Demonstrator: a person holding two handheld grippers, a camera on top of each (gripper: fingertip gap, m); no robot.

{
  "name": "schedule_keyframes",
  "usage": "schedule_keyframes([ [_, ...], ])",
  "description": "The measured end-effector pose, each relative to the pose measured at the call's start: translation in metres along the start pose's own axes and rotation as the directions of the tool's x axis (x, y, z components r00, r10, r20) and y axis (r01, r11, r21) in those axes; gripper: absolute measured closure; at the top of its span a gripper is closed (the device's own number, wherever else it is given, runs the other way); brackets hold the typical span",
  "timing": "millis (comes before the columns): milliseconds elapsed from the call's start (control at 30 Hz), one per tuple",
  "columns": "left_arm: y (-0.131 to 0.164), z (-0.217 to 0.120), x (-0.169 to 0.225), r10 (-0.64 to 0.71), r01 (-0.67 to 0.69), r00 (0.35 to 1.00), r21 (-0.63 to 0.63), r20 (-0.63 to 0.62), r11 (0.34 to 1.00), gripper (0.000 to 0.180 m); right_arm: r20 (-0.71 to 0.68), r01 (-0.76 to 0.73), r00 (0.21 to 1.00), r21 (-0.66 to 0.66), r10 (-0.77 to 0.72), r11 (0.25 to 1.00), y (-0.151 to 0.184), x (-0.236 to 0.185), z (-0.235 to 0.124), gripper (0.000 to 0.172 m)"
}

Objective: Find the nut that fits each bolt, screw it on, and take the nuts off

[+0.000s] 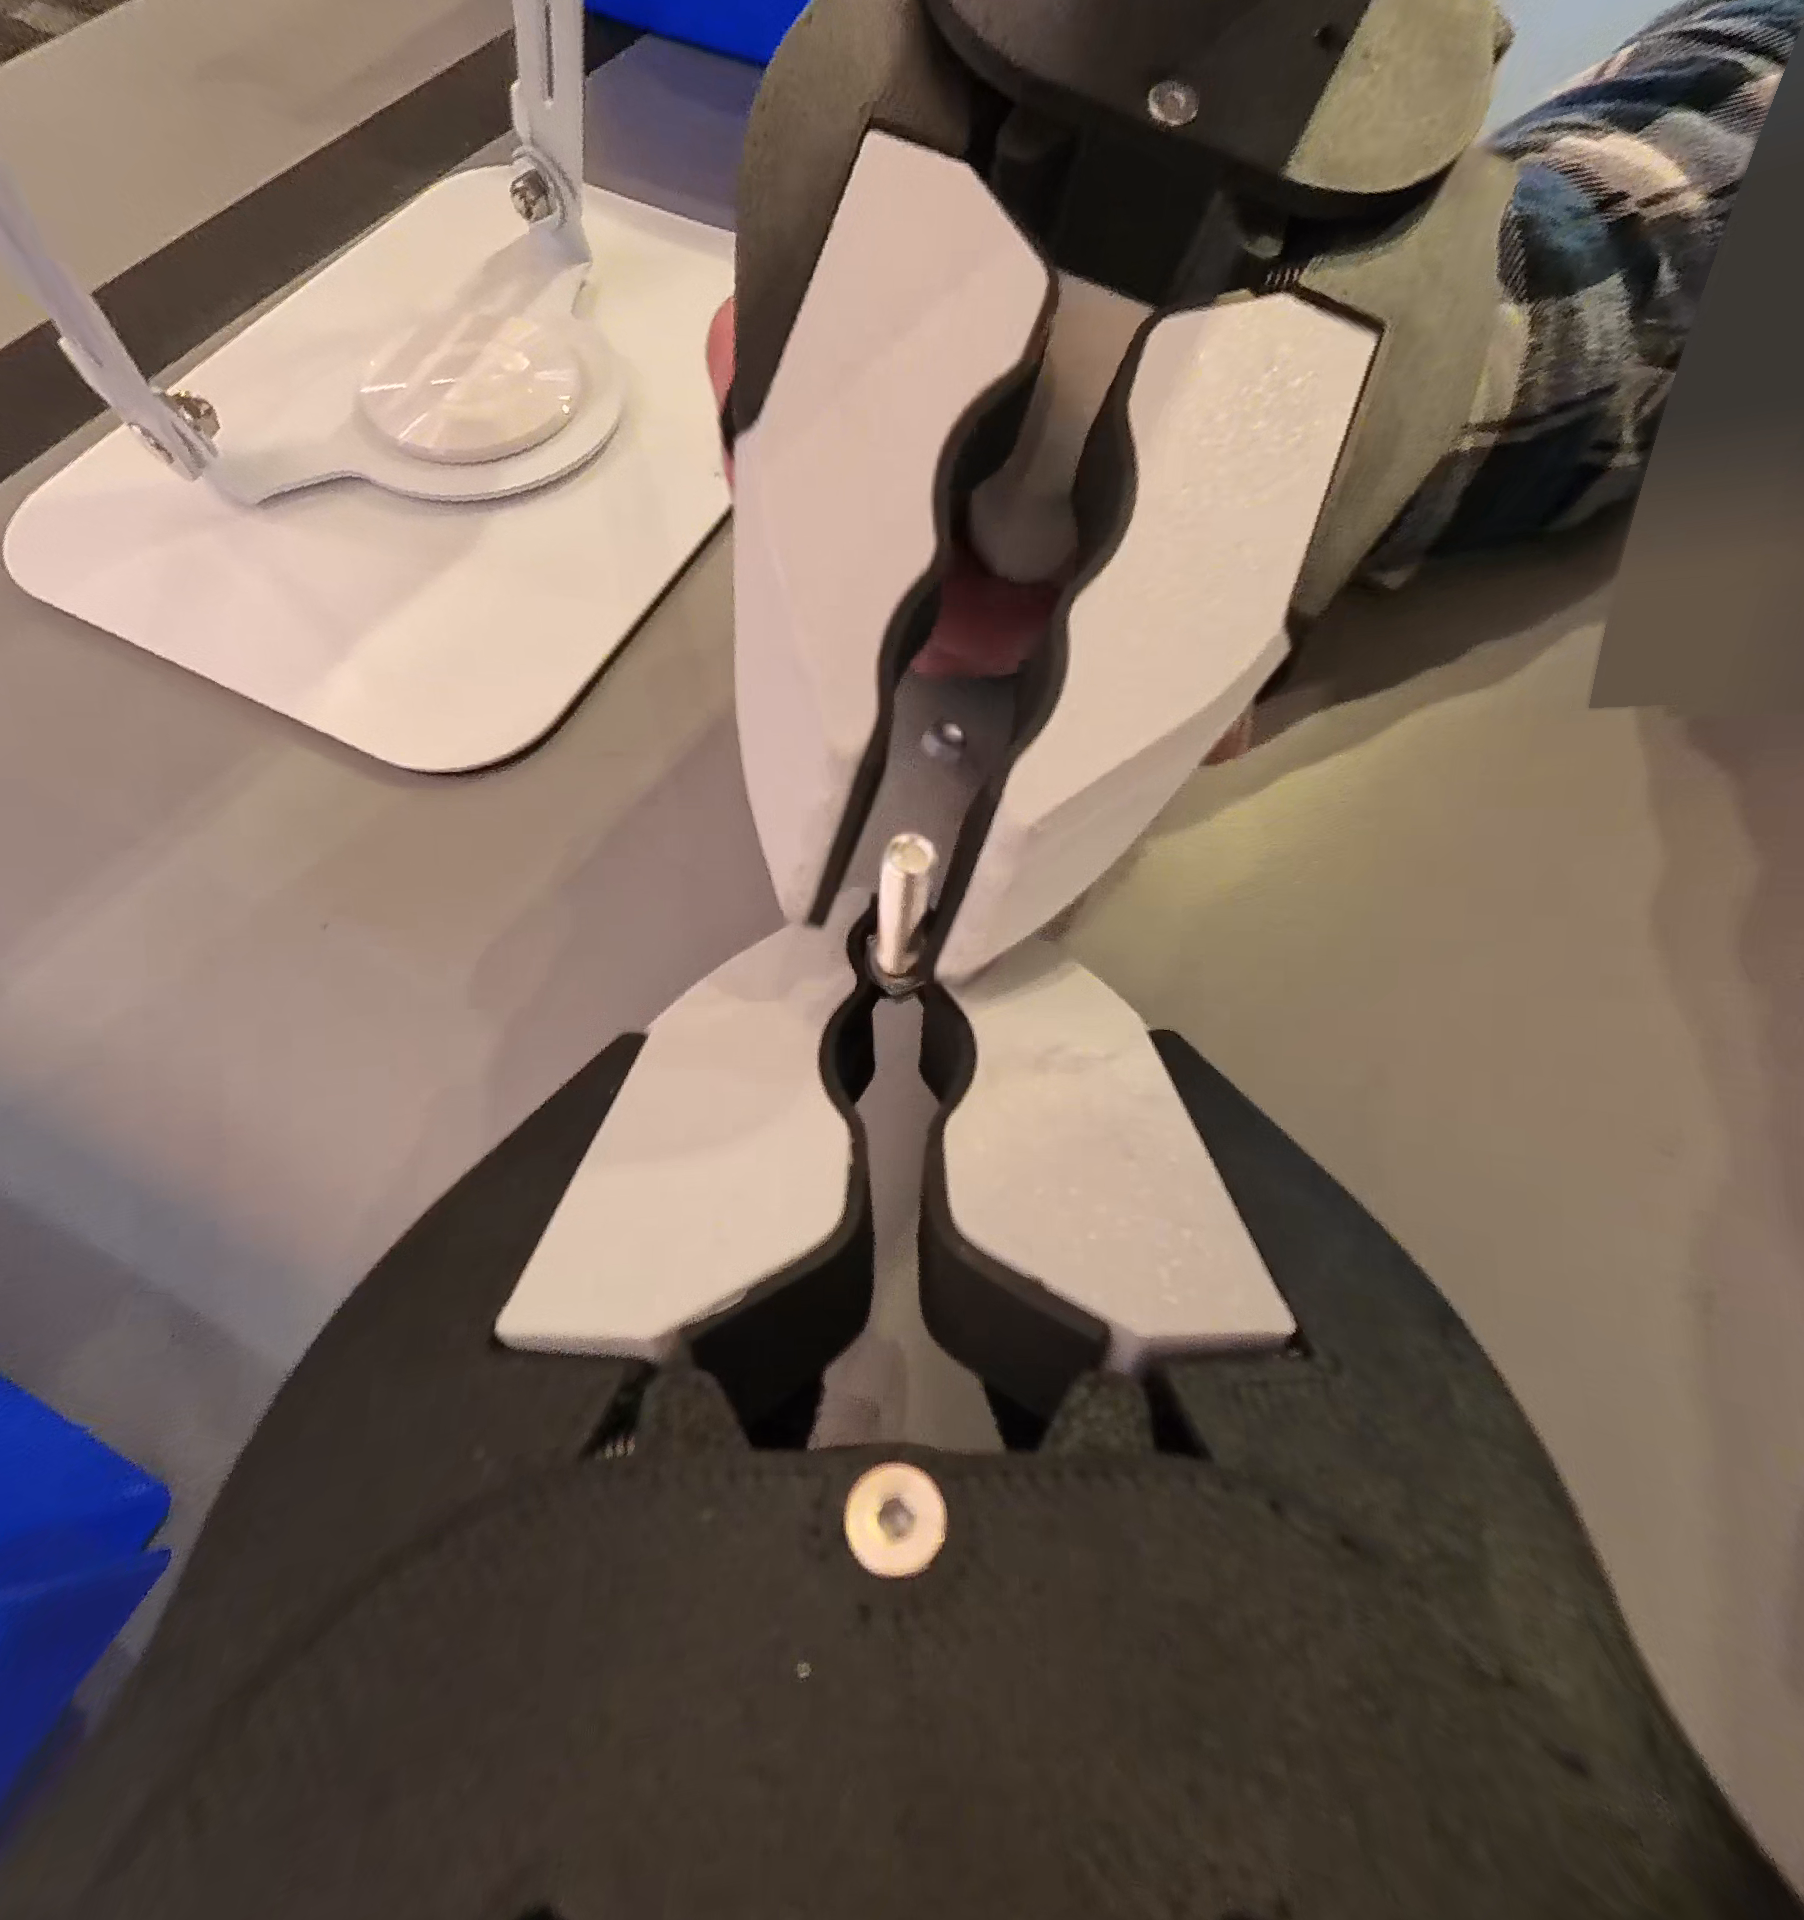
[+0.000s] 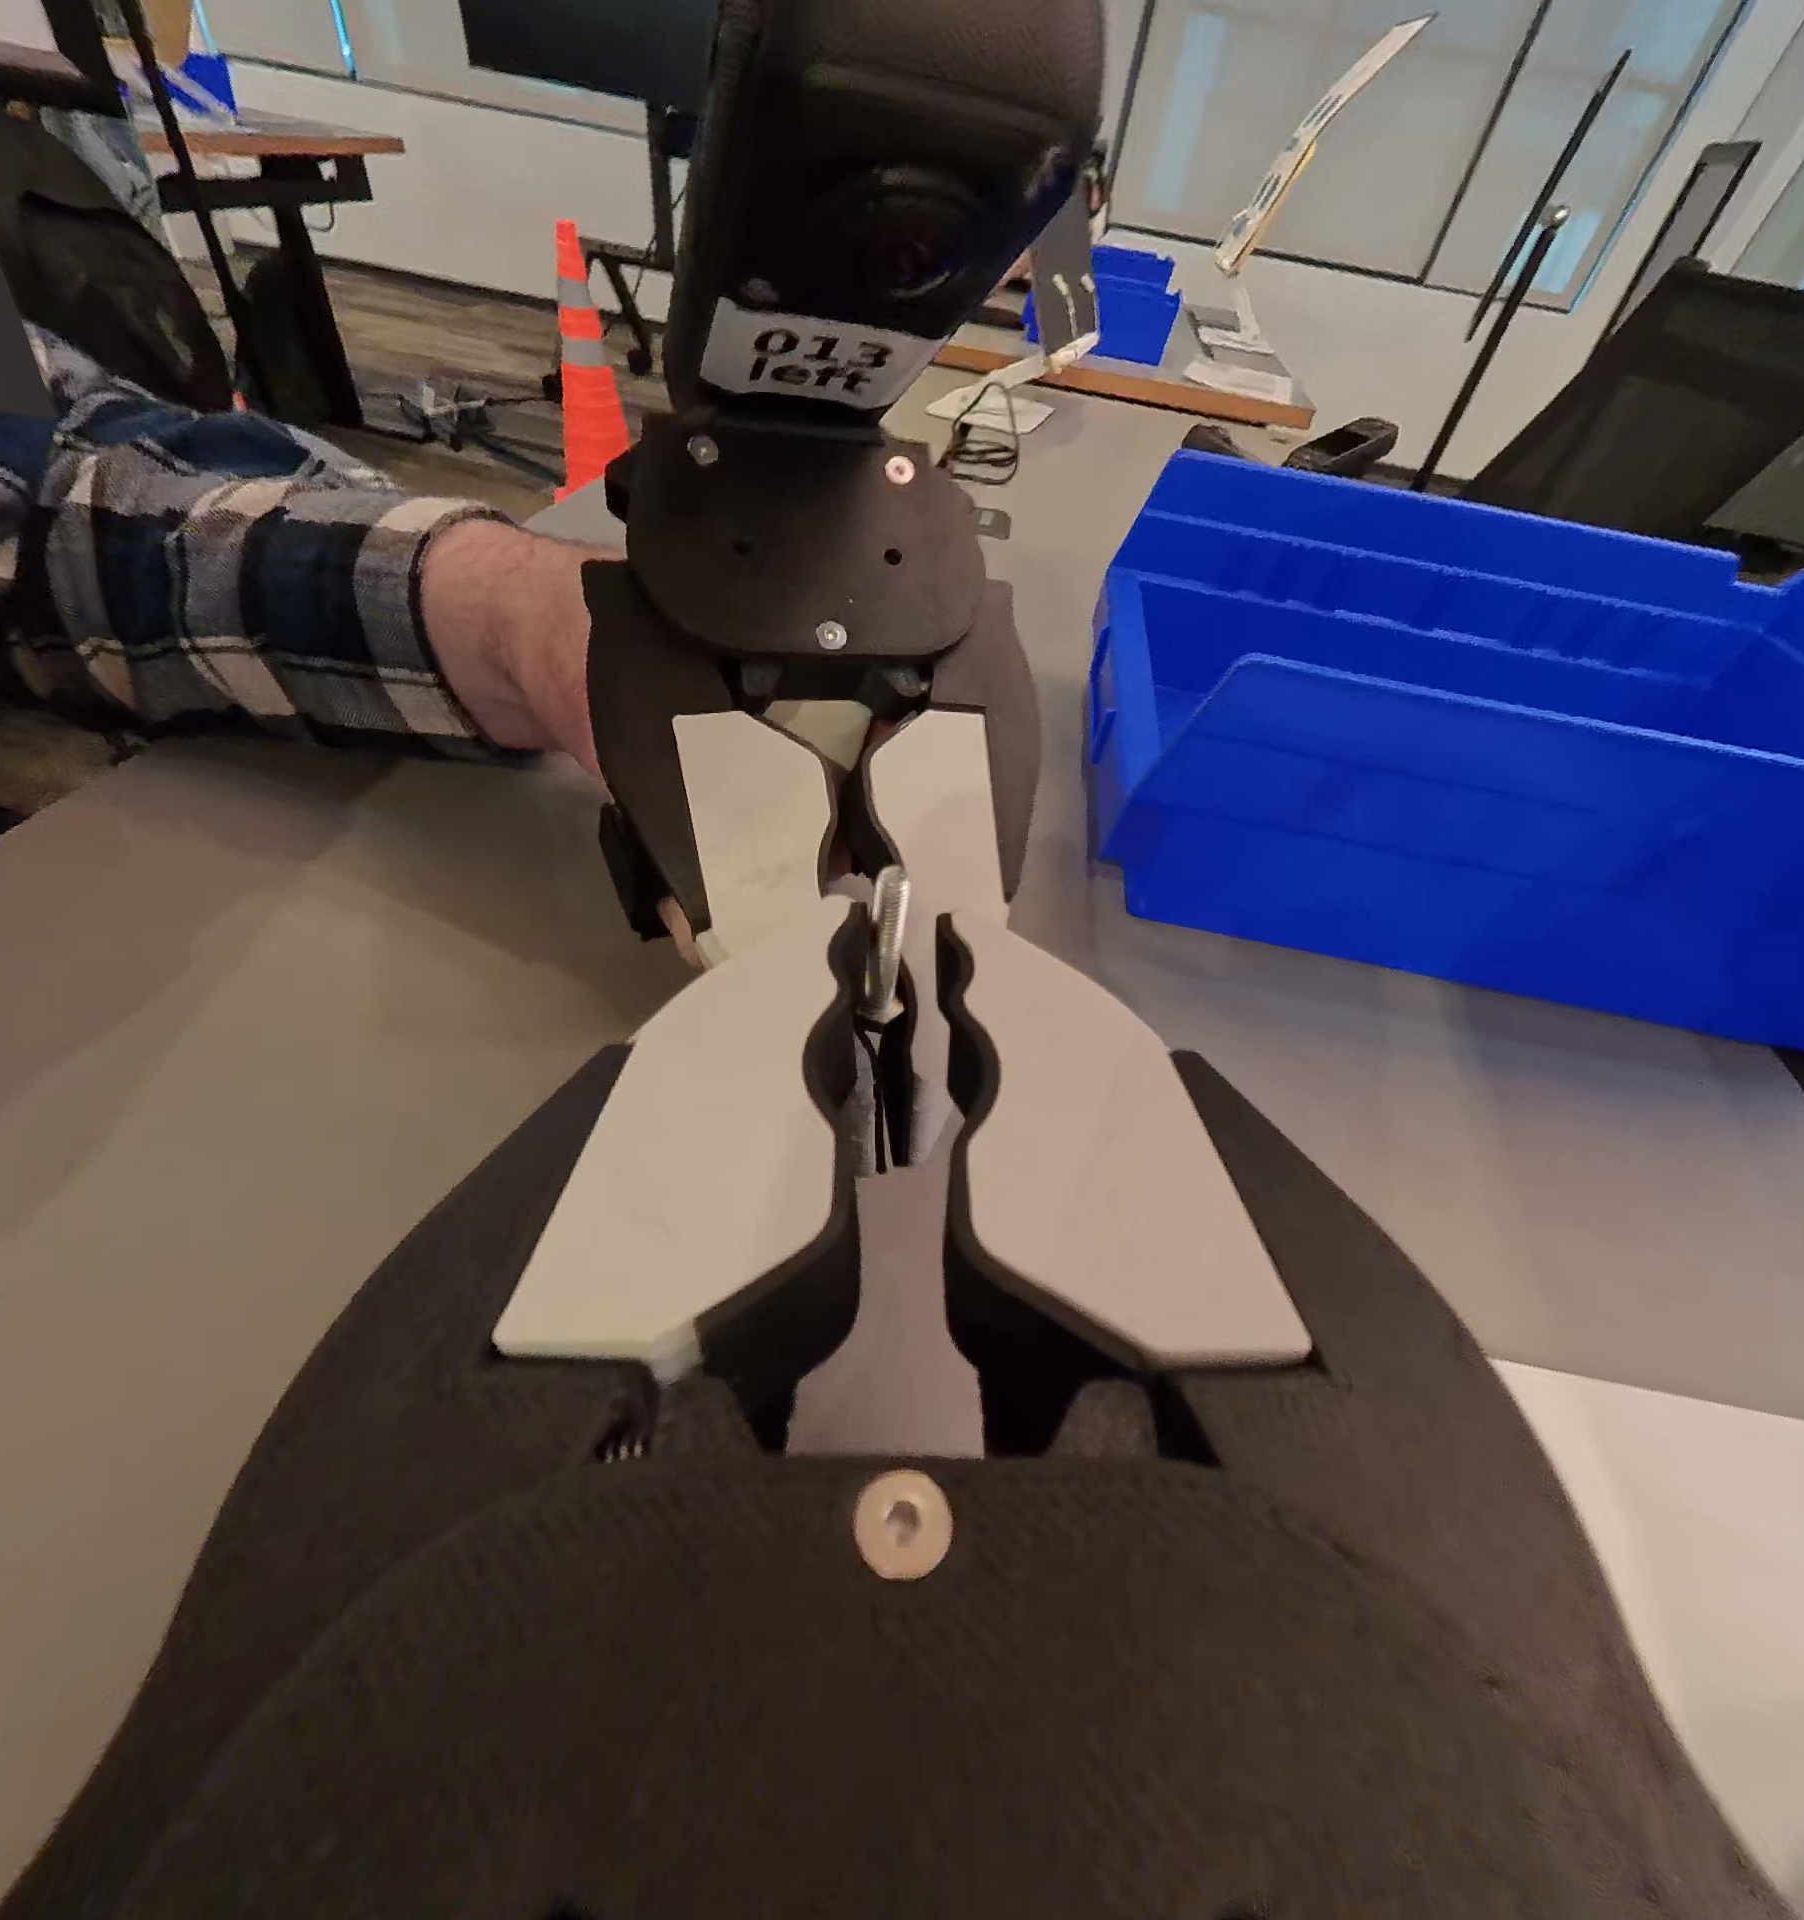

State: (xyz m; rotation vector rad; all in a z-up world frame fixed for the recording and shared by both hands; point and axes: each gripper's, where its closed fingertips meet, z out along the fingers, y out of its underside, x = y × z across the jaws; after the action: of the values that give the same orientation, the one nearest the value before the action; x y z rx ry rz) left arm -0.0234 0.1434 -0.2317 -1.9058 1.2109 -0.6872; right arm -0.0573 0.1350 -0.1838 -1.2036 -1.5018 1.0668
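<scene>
Setting: I am working over a plain grey table (image 1: pixel 254 935) in an office-like room. A blue bin (image 2: pixel 1500 779) sits at the right of the right wrist view, and a white stand base (image 1: pixel 306 582) at the upper left of the left wrist view.

Bolt: the silver bolt (image 1: pixel 900 904) sits at the centre of both views, off the table. It is right where the two sets of fingers meet.

Long axis: the shaft runs up the frame in both views. The threaded tip is toward the top and a hex piece (image 2: pixel 882 1010) is at the low end. I cannot tell whether that piece is the bolt's head or a nut.

Left gripper (image 1: pixel 893 992): its fingers are clenched on the bolt at the low, hex end, so this hand carries it.

Right gripper (image 2: pixel 898 935): its fingers straddle the shaft from the opposite side, with the jaws parted. The shaft hugs the finger on the left of the frame. A dark gap shows at the other pad, so I judge this is not yet a grip.

Key relation: the shaft lies nearly in line with the slot between my right fingers, and the hex piece sits deep in that slot.

Nearer hand: the left has the bolt, and the right is the free one for turning.

Next move, my judgement: I would centre the right fingers on the hex piece before closing. A squeeze on bare thread would slip.
</scene>
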Motion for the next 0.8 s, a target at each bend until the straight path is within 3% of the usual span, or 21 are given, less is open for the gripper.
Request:
schedule_keyframes([
  [267,0.002,0.0,-0.006,-0.033,0.032,0.999,0.004,0.019,0.999,0.177,-0.034,-0.051,0.998,0.032,0.052,0.998,-0.001,0.011,-0.008,0.155],
  [367,0.004,-0.005,-0.01,-0.033,0.033,0.999,0.003,0.041,0.999,0.177,-0.062,-0.068,0.995,0.091,0.074,0.994,-0.01,0.021,-0.02,0.156],
  [500,0.005,-0.013,-0.018,-0.036,0.035,0.996,0.013,0.076,0.999,0.177,-0.133,-0.081,0.987,0.077,0.091,0.994,-0.002,0.039,-0.039,0.154],
  [633,0.015,-0.015,-0.028,0.026,-0.019,0.989,-0.051,0.149,0.999,0.177,-0.189,-0.096,0.978,-0.015,0.092,0.995,0.019,0.054,-0.058,0.154],
  [800,0.027,-0.014,-0.03,0.089,-0.066,0.982,-0.14,0.168,0.988,0.177,-0.05,-0.066,0.997,-0.264,0.055,0.962,0.059,0.038,-0.06,0.152],
])
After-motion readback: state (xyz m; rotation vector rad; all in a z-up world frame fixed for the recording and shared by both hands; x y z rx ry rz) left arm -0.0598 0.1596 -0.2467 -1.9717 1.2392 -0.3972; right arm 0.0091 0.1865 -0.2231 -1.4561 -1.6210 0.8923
